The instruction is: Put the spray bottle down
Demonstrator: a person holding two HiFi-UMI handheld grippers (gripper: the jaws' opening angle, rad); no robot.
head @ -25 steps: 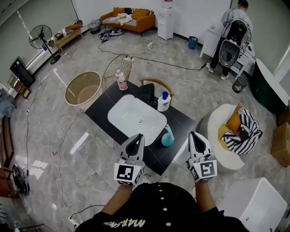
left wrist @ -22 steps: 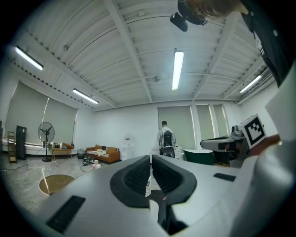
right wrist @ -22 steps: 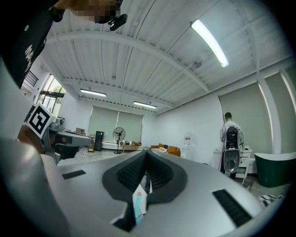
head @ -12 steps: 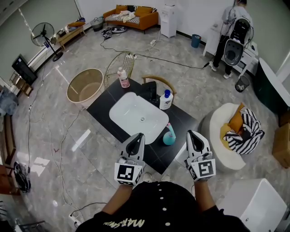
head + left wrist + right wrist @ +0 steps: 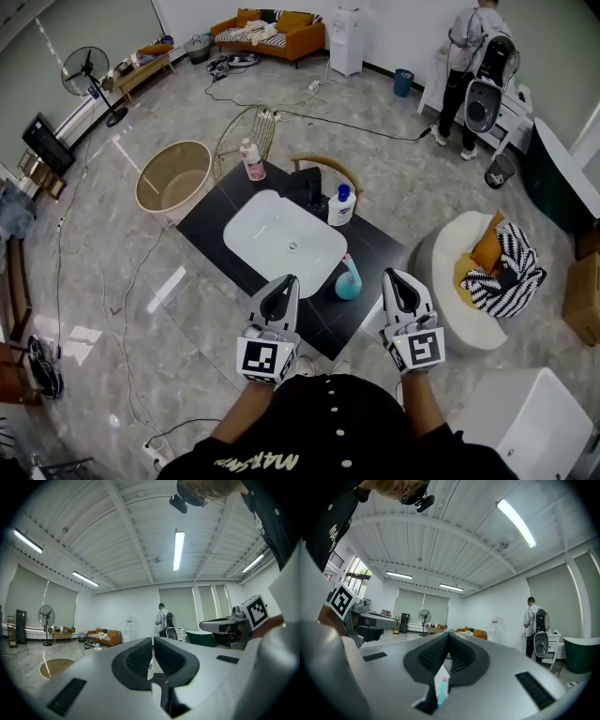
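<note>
The teal spray bottle (image 5: 348, 281) stands upright on the black table (image 5: 375, 253), at the right edge of the white basin (image 5: 284, 243). Nothing holds it. My left gripper (image 5: 278, 289) hovers shut over the table's near edge, left of the bottle and apart from it. My right gripper (image 5: 397, 279) is shut and empty, just right of the bottle beyond the table's corner. In the right gripper view the shut gripper (image 5: 449, 633) points level, and the teal bottle (image 5: 440, 689) shows low behind the jaws. The left gripper view shows that gripper (image 5: 153, 638) with its jaws together and empty.
A white bottle with a blue cap (image 5: 339, 208) and a pink bottle (image 5: 250, 161) stand at the table's far side. A round wooden tub (image 5: 172, 180) sits left, a white seat with striped cushions (image 5: 487, 272) right. A person (image 5: 464, 56) stands far back. Cables cross the floor.
Both grippers keep their places and stay shut. The spray bottle has not moved. Only the head view has shifted slightly.
</note>
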